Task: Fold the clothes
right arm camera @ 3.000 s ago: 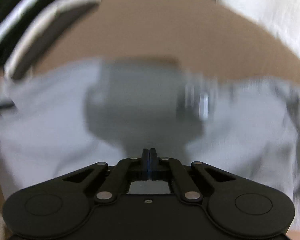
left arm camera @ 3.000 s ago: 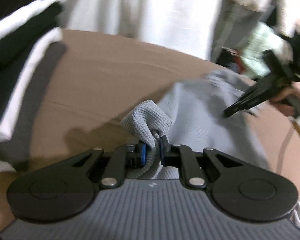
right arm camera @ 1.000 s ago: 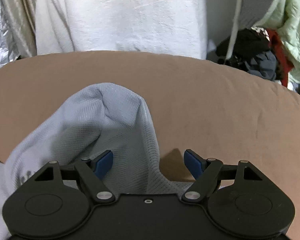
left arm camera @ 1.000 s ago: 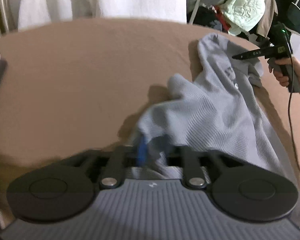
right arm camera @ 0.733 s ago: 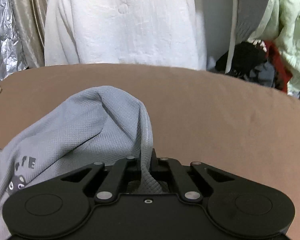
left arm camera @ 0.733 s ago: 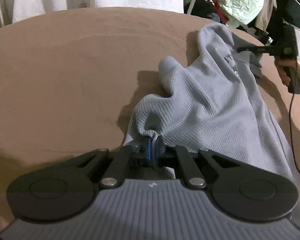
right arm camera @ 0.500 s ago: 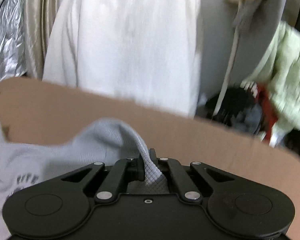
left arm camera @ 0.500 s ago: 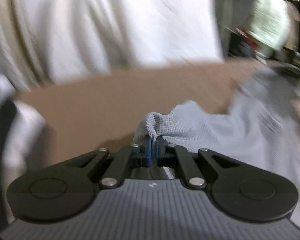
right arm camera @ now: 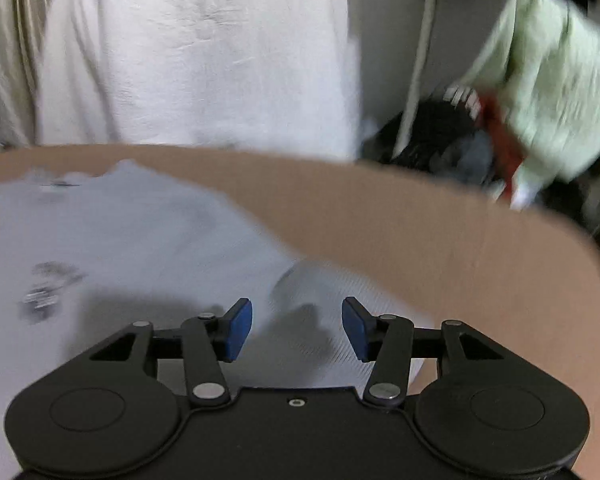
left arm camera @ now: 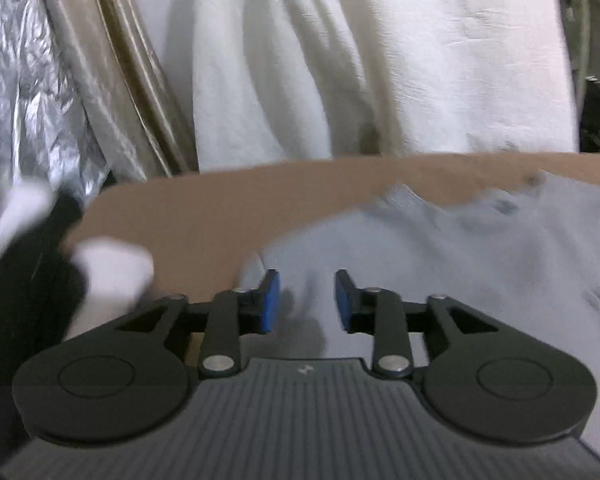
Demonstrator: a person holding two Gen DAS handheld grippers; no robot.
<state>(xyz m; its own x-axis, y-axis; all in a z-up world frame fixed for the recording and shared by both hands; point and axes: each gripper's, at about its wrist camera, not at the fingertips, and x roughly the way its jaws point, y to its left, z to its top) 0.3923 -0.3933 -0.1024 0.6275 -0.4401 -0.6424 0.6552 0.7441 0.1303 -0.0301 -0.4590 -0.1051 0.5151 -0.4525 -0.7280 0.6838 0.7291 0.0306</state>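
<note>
A light grey waffle-knit garment (left arm camera: 460, 248) lies spread on the brown table (left arm camera: 220, 200). It also shows in the right wrist view (right arm camera: 120, 240), with a dark print near its left part. My left gripper (left arm camera: 307, 300) is open and empty over the garment's left edge. My right gripper (right arm camera: 297, 328) is open and empty over the garment's right edge, where a small fold of cloth sits between the jaws without being held.
A black and white folded garment (left arm camera: 40, 264) lies at the left of the table. White cloth (left arm camera: 360, 60) hangs behind the table's far edge. A pile of clothes (right arm camera: 520, 100) sits past the table at the right. Silver foil and beige curtain (left arm camera: 60, 80) hang at the left.
Both grippers have opened and let go of the grey garment, which now lies spread flat on the table. Half a second ago each was shut on a pinch of it, lifted.
</note>
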